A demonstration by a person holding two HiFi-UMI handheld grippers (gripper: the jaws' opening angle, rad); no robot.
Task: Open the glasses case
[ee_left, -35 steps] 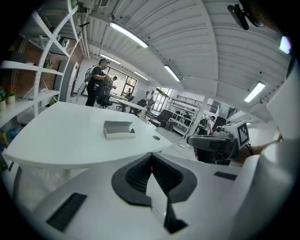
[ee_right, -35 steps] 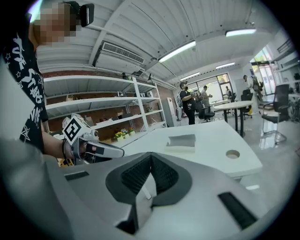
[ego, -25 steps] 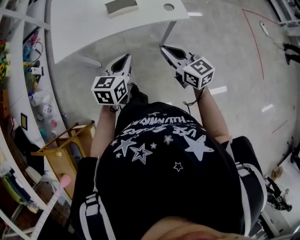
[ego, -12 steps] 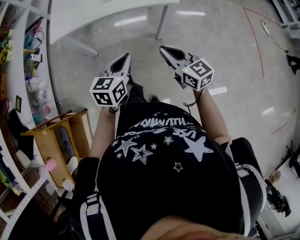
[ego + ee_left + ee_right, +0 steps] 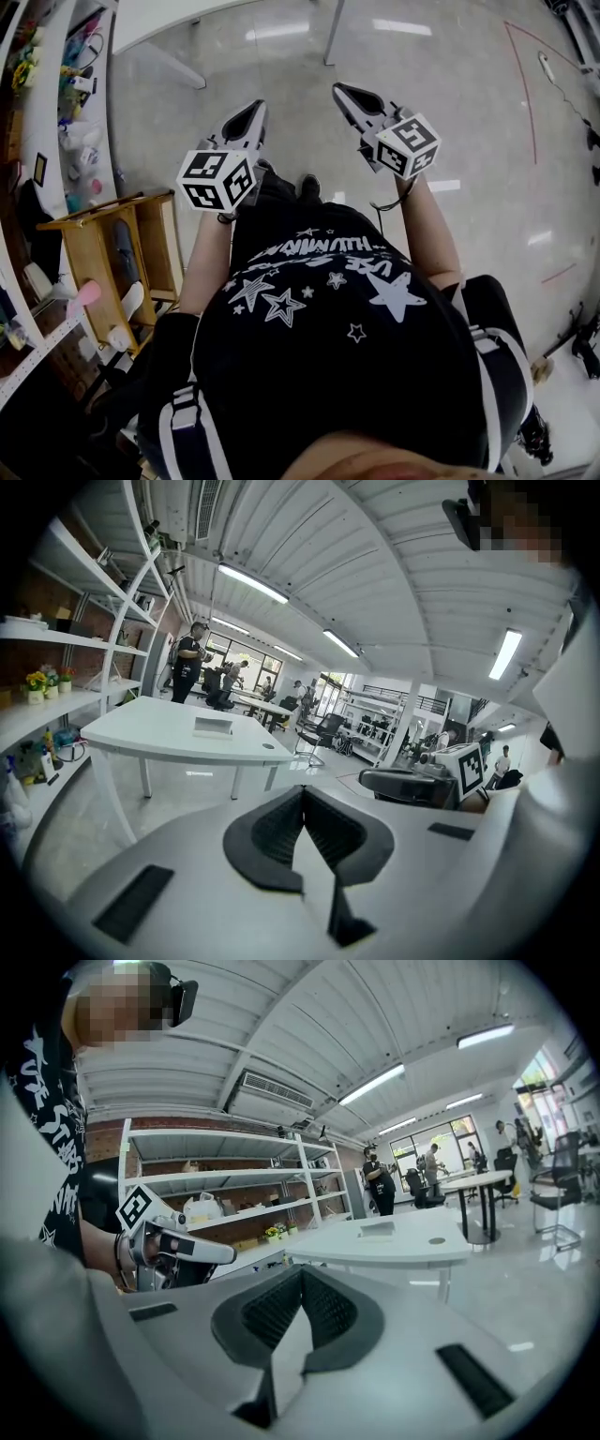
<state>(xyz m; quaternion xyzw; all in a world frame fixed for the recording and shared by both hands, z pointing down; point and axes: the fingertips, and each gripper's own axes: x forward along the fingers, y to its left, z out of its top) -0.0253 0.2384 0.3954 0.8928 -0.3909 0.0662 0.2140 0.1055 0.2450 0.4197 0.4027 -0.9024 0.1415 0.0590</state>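
A flat grey case (image 5: 213,726) lies on the white table (image 5: 150,738), far ahead of both grippers; the right gripper view shows the same case (image 5: 377,1228) on that table (image 5: 394,1246). The head view does not show the case, only a corner of the table (image 5: 159,19). My left gripper (image 5: 246,117) and right gripper (image 5: 342,94) hang side by side over the bare floor, well short of the table. The left gripper's (image 5: 302,791) jaws meet at the tips with nothing between them. The right gripper's (image 5: 300,1274) jaws are likewise closed and empty.
Shelves (image 5: 56,103) with bottles and small items run along the left. A wooden stool (image 5: 112,253) stands by my left side. The glossy floor (image 5: 469,112) spreads ahead and to the right. People and desks (image 5: 234,682) are far behind the table.
The table has slid up and nearly out of the head view, so I and both grippers have drawn back from it. The jaws stayed closed.
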